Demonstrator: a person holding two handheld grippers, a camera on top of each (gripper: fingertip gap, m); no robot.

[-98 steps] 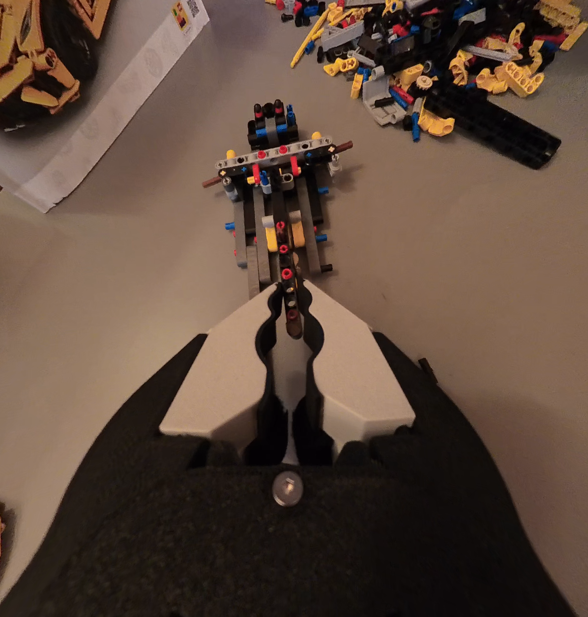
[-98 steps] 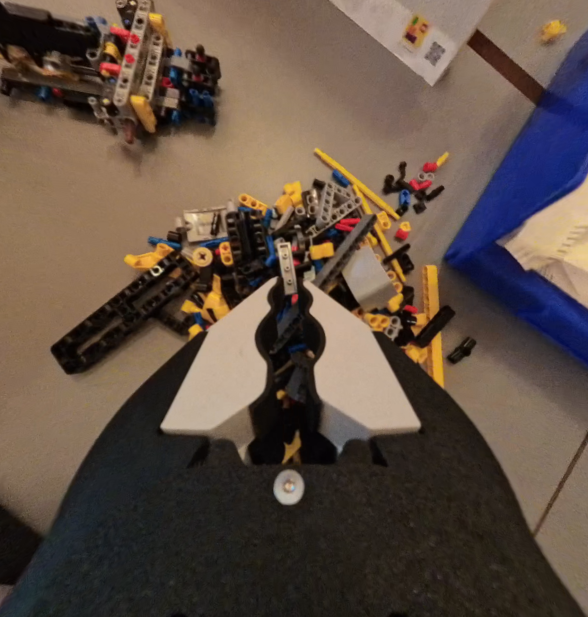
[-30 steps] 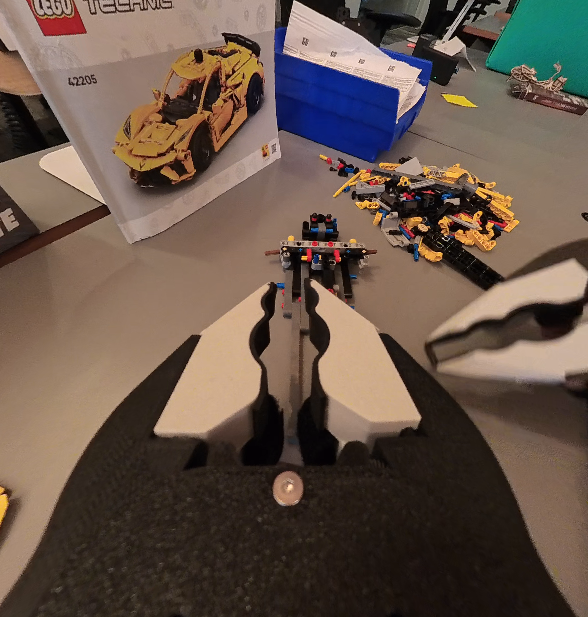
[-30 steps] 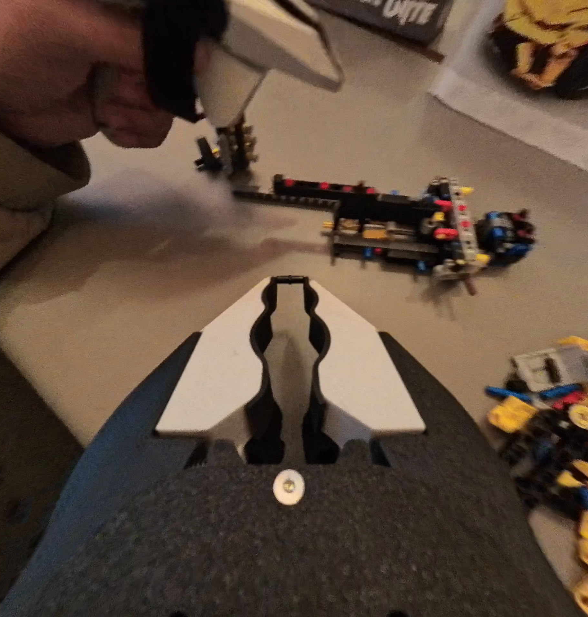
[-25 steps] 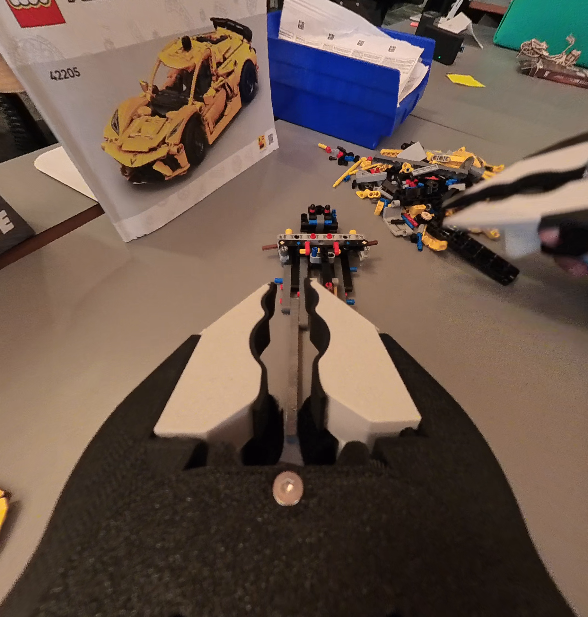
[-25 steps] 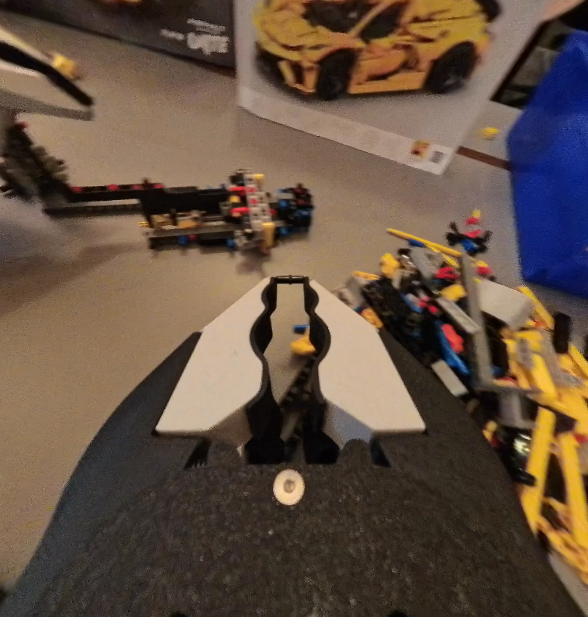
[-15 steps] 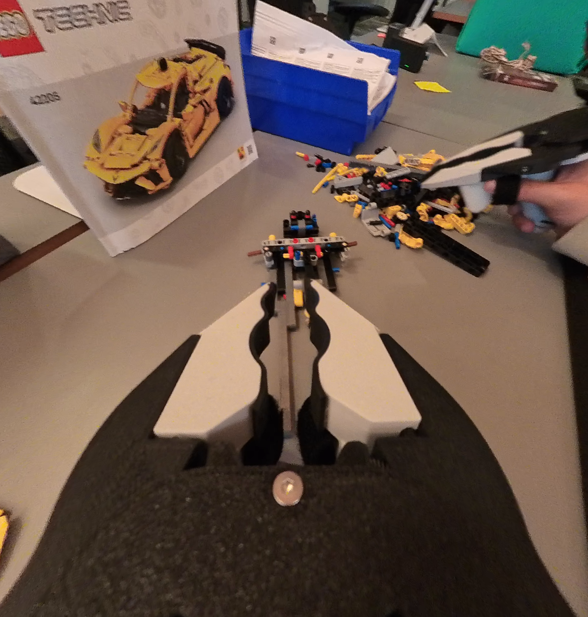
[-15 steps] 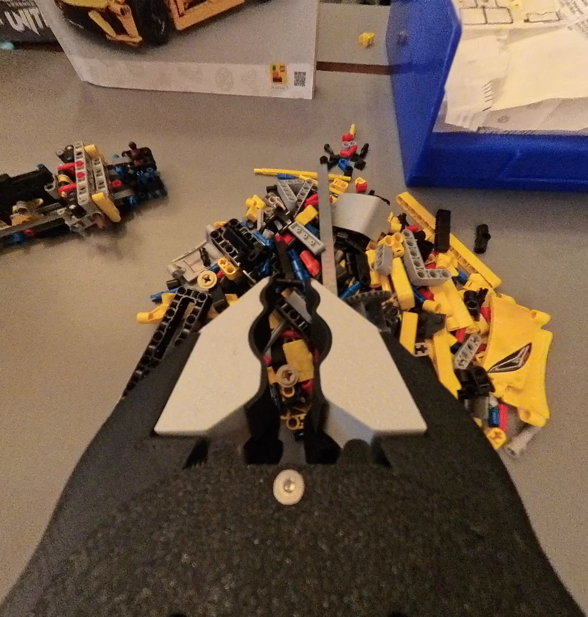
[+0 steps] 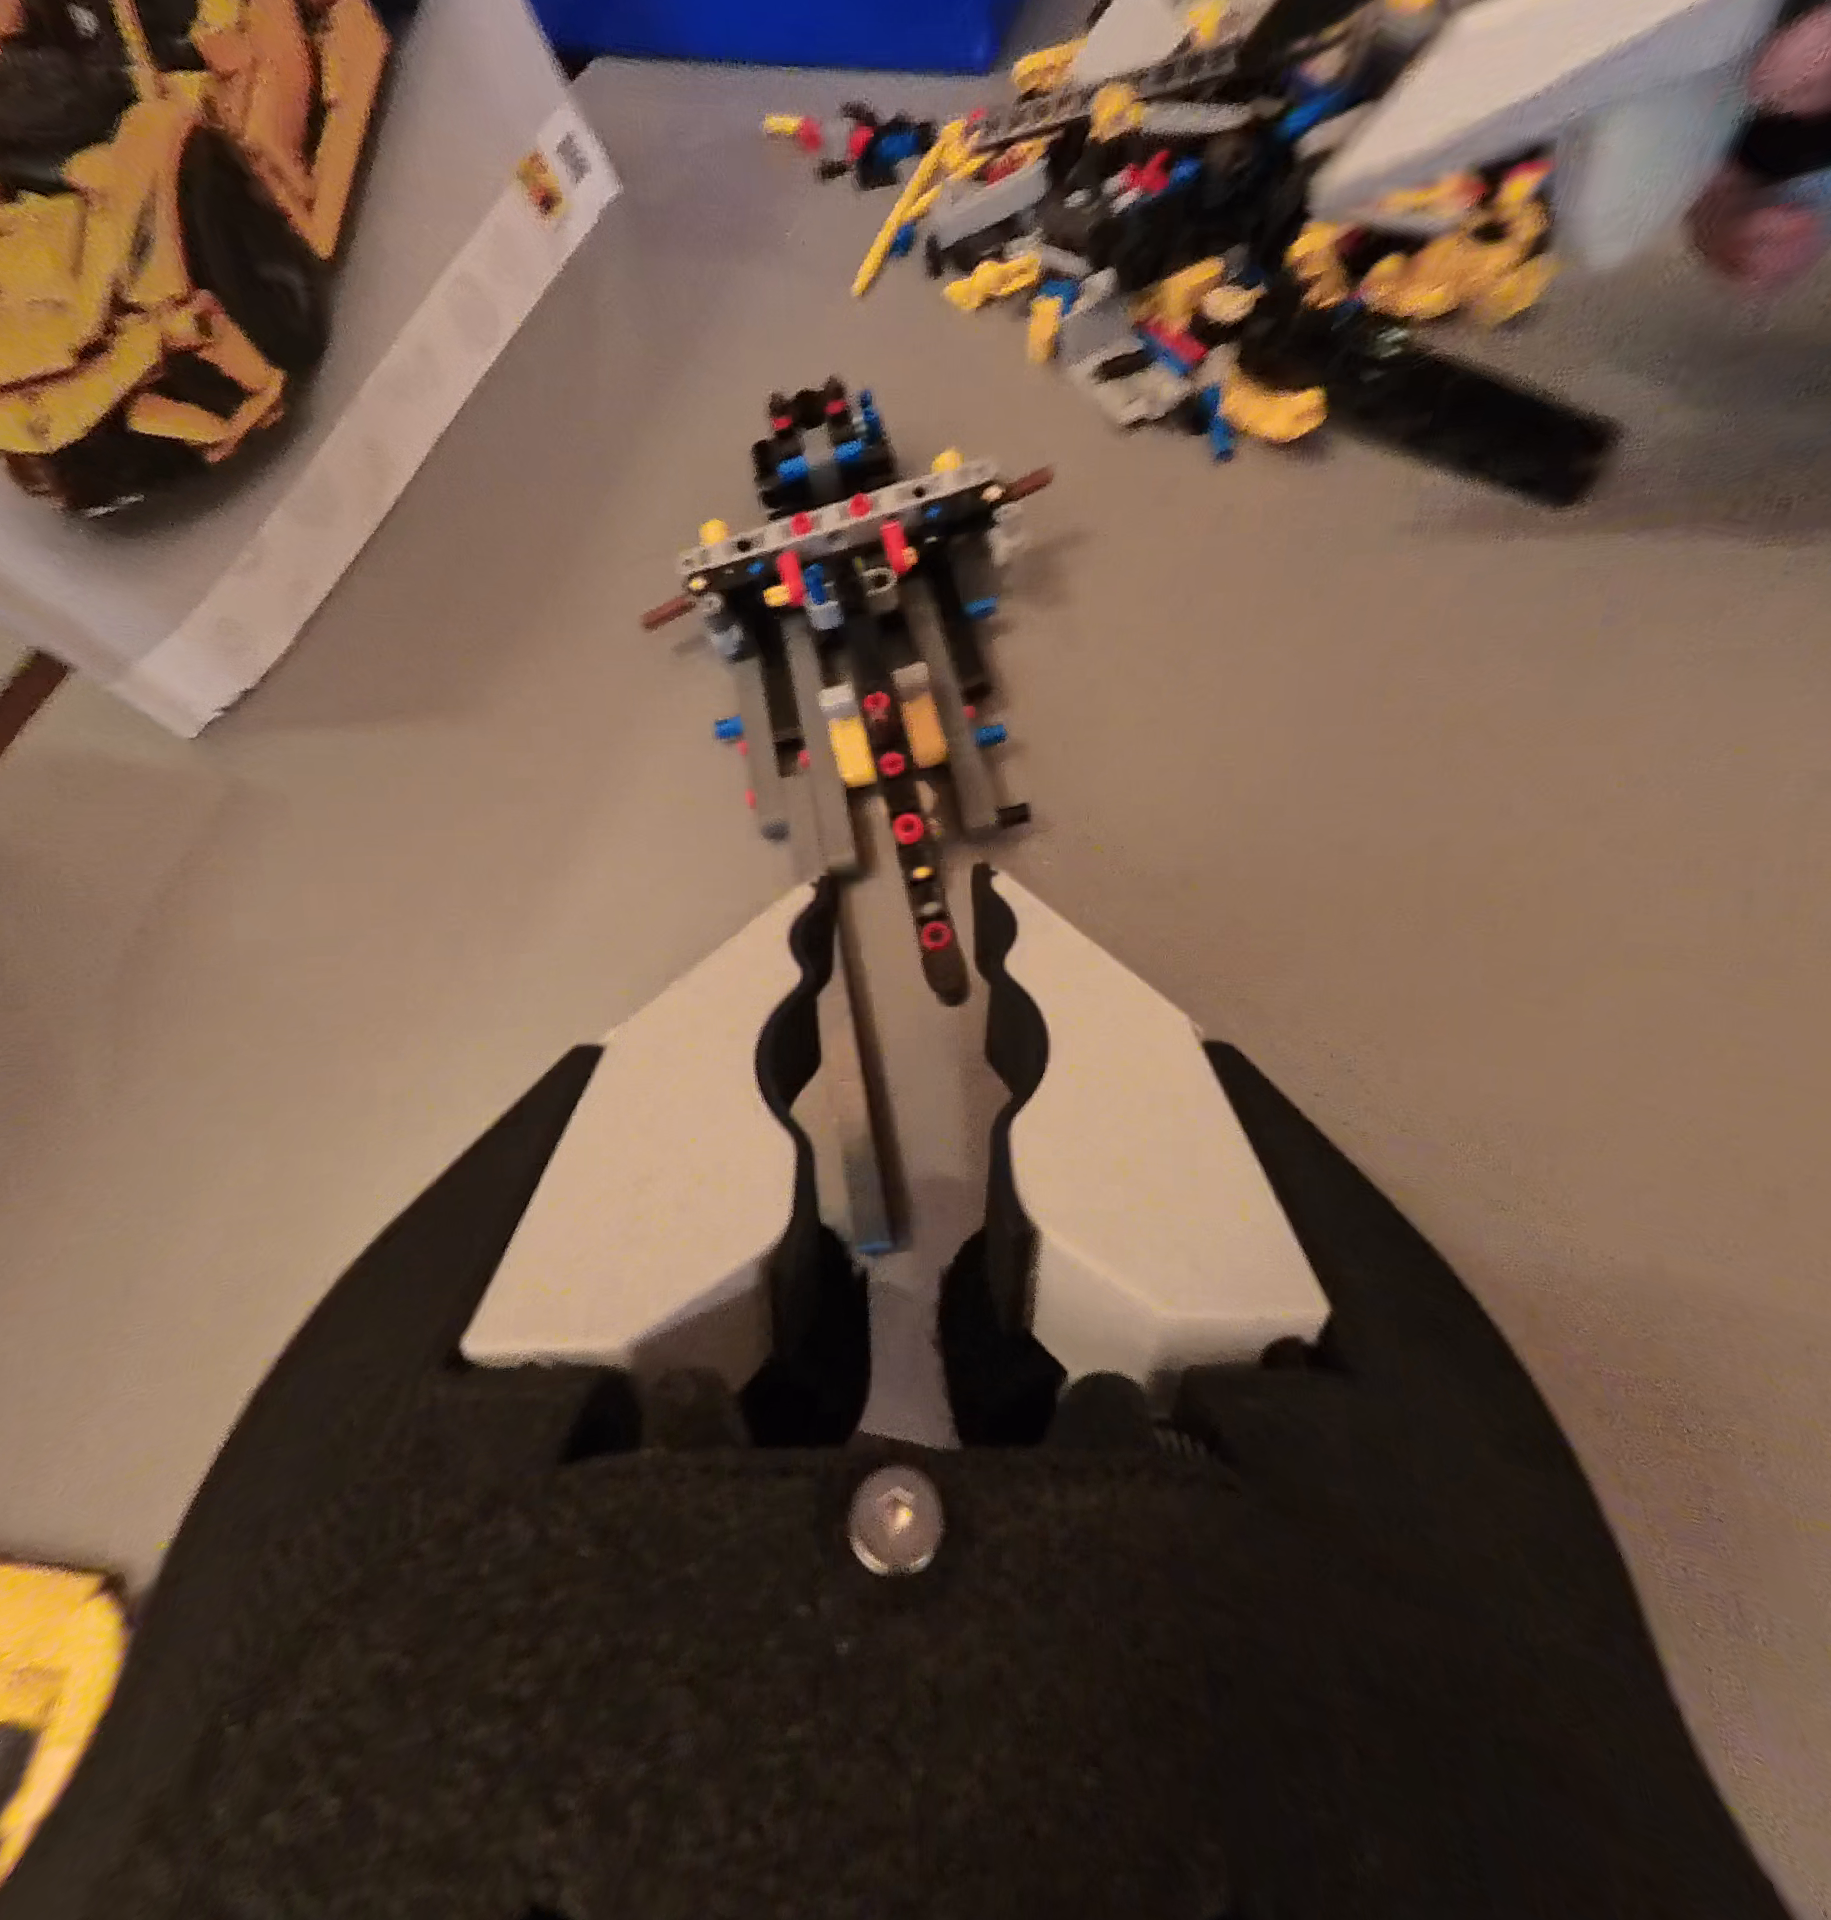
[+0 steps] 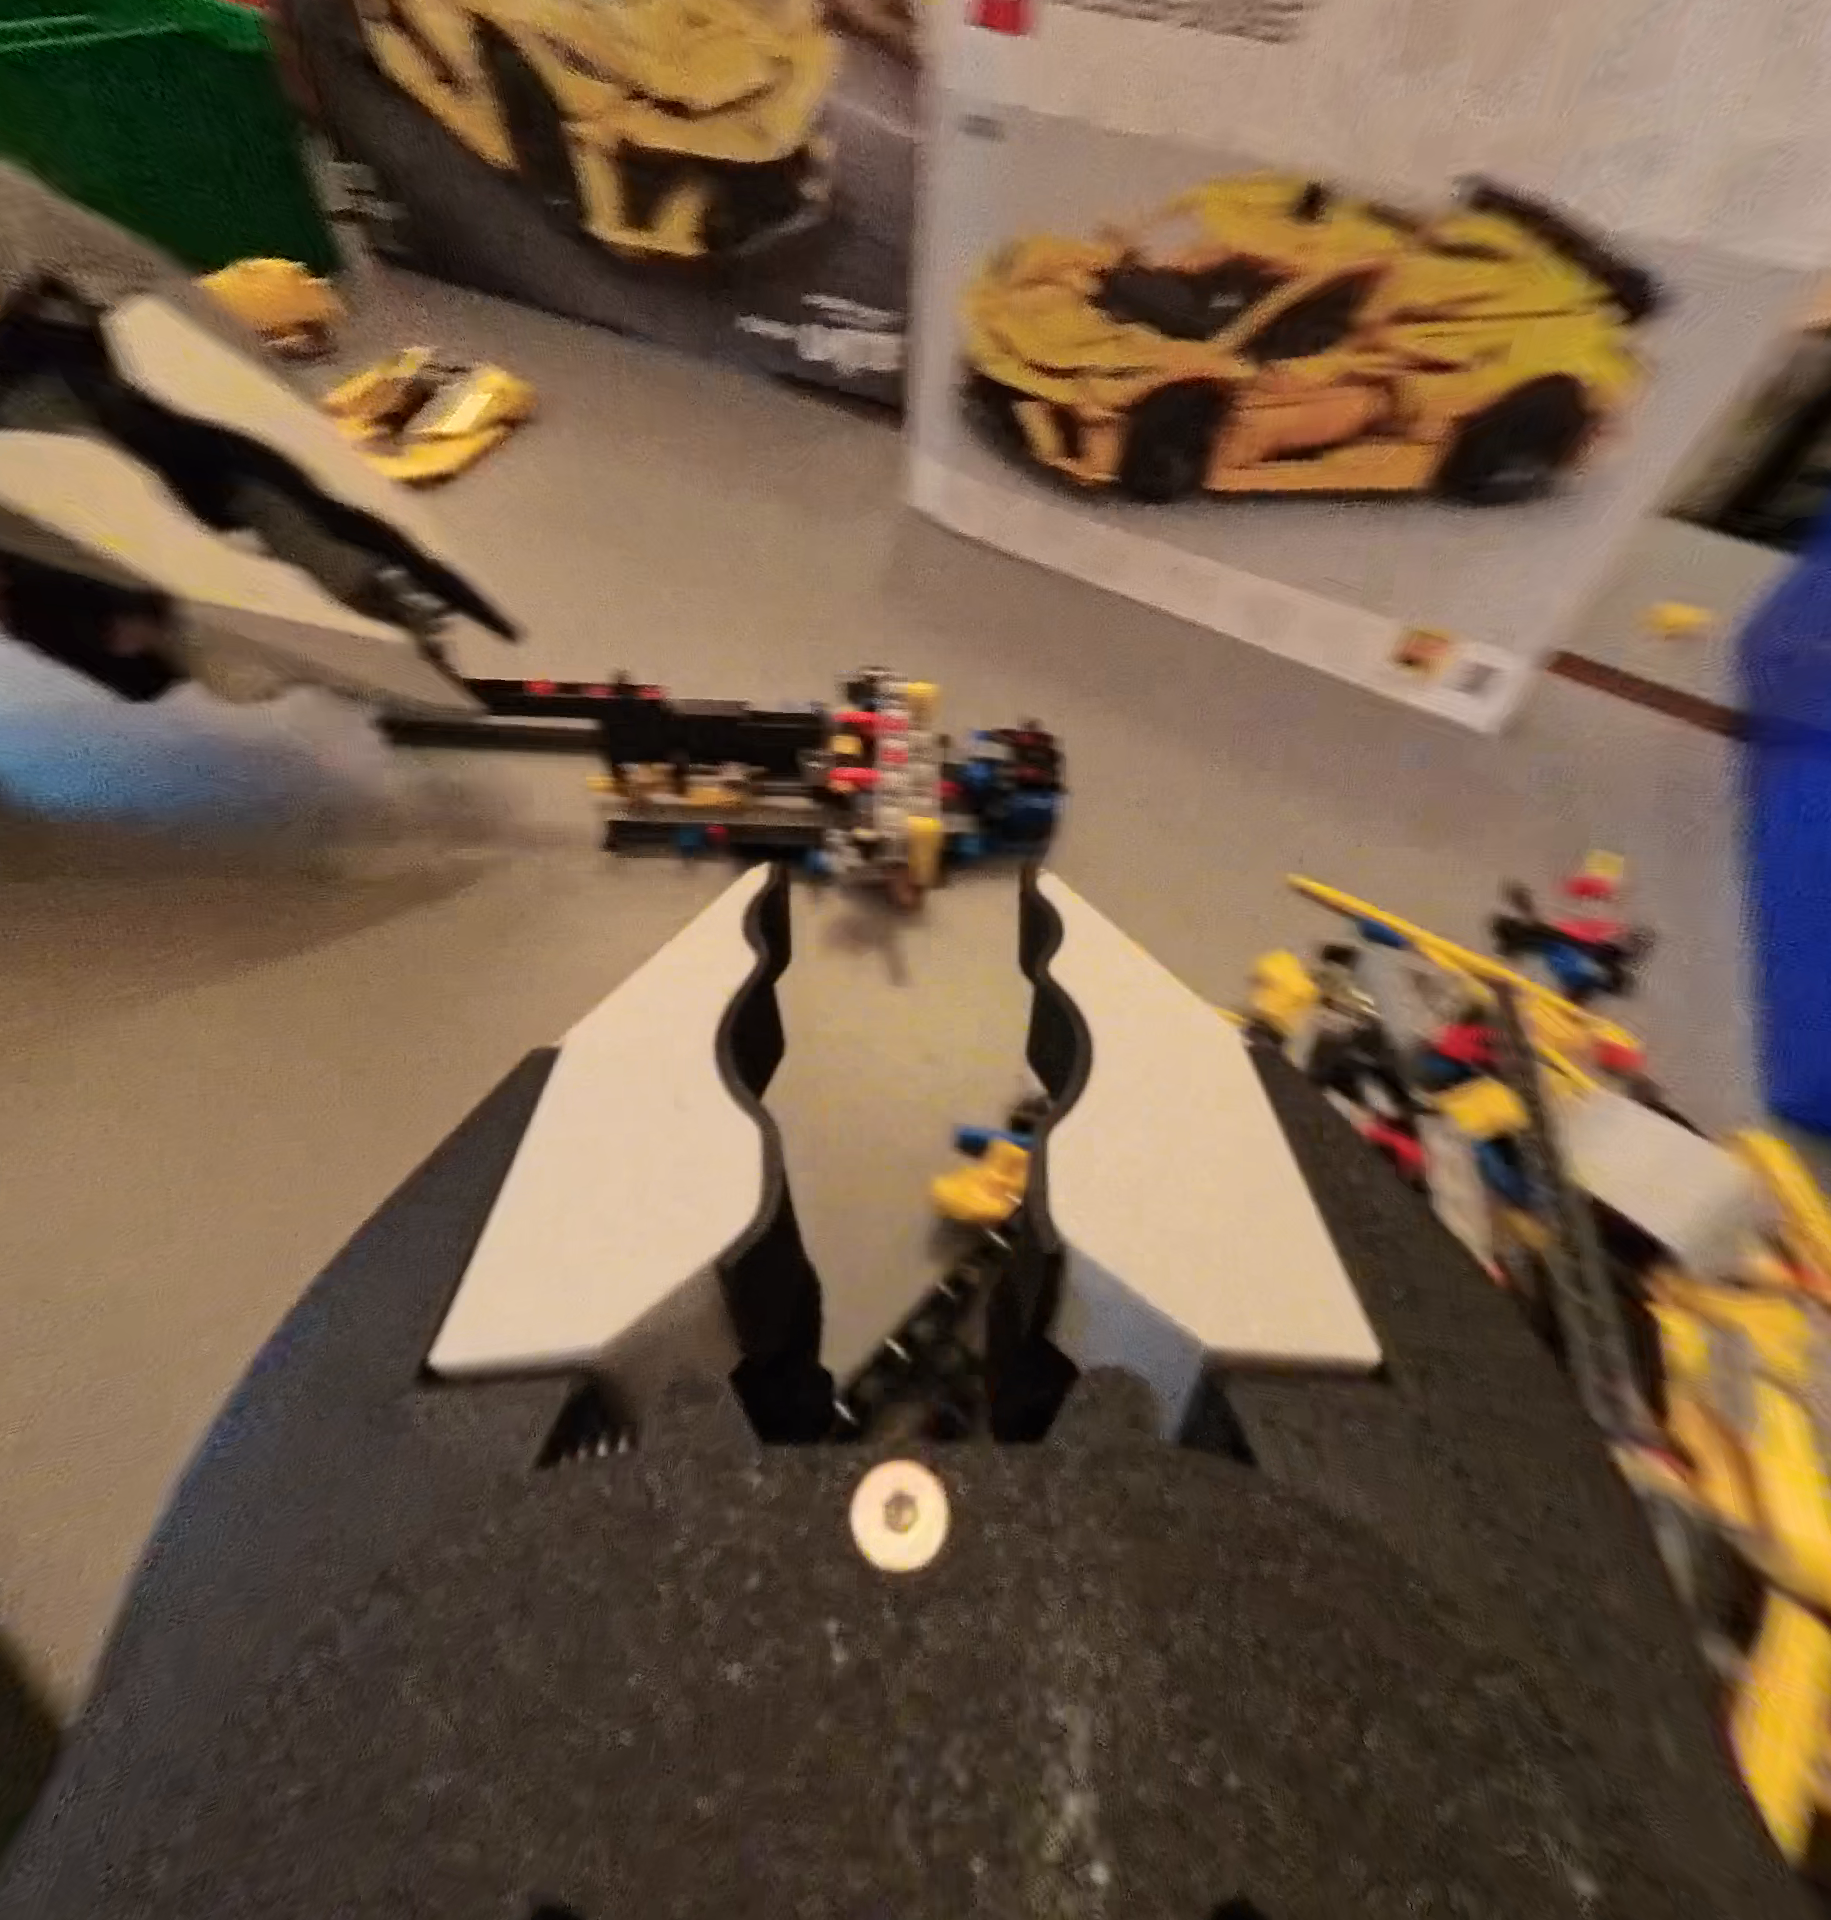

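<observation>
A: What is near the left claw point(image 9: 895, 883)?

B: A long, half-built model of black and grey plastic beams with red, blue and yellow pins point(image 9: 849, 582). It lies flat on the grey surface point(image 9: 1410, 935), lengthways, in line with the claw. Its thin tail beams reach in between the two white fingers.

A: Does the claw pinch them?

B: I think not. The fingers are spread, and bare surface shows beside the beams. The grey beam runs close to one finger, but I see no squeeze. The thin tail is probably the only part narrow enough to go between the fingers; the far end with the cross beam is much wider.

A: And the right claw point(image 10: 900, 904)?

B: Also spread, and it carries nothing. It hovers just beside the wide end of the model and looks at it from the side, so the two claws meet the model at a right angle to each other.

A: What else is around?

B: A loose heap of yellow, black, grey and red plastic pieces point(image 10: 1513, 1091) lies right of the right claw, near but apart from the model. Behind the model leans a white printed sheet with a picture of a yellow car point(image 10: 1285, 364). A blue plastic bin point(image 10: 1815, 831) stands at the right edge. Both views are blurred, so small pieces cannot be told apart.
</observation>
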